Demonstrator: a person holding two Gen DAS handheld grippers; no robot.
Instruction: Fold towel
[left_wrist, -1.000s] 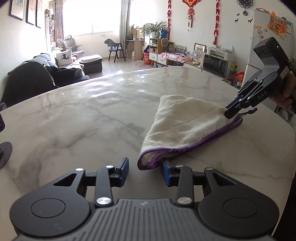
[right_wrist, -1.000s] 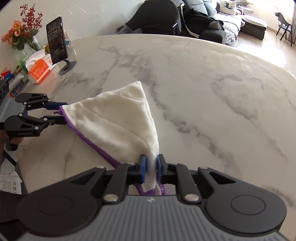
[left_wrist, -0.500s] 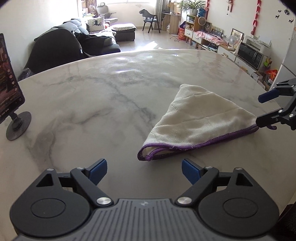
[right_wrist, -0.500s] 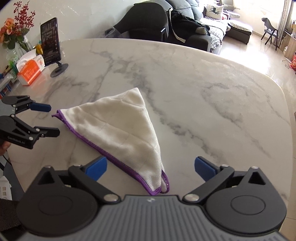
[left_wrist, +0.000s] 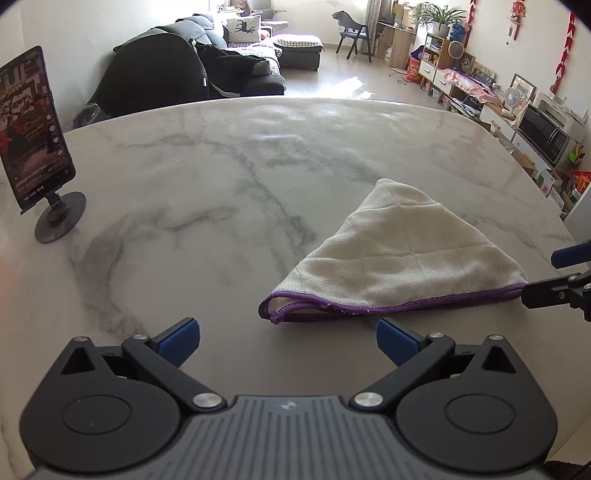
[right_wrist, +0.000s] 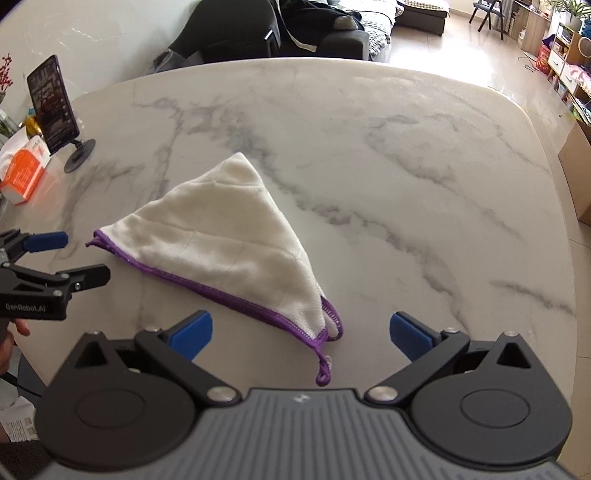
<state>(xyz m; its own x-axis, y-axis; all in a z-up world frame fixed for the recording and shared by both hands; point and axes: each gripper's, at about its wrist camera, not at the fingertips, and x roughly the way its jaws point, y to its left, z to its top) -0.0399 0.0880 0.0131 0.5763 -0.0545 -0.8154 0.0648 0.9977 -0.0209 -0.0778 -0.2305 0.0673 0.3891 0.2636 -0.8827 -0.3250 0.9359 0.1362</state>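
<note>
A cream towel (left_wrist: 406, 254) with a purple hem lies flat on the marble table (left_wrist: 221, 184), folded into a triangle. My left gripper (left_wrist: 288, 338) hovers just short of the towel's near left corner; its jaws are opening and nothing is between them. In the right wrist view the towel (right_wrist: 221, 240) points away from me, and its purple loop (right_wrist: 323, 373) trails toward my right gripper (right_wrist: 301, 332), which stands open and holds nothing. Each gripper shows in the other's view: the right gripper (left_wrist: 543, 275) beside the towel's right corner, the left gripper (right_wrist: 83, 256) beside its left corner.
A phone on a round black stand (left_wrist: 35, 125) stands at the table's left edge, with an orange tissue box (right_wrist: 26, 173) beside it. Beyond the far table edge are a dark sofa (left_wrist: 207, 70) and shelves. A hand (right_wrist: 7, 332) grips the left gripper's handle.
Both grippers were closed on the towel's two corners; they have let go and opened wide. Both have lifted and drawn back, and the towel now lies flat.
</note>
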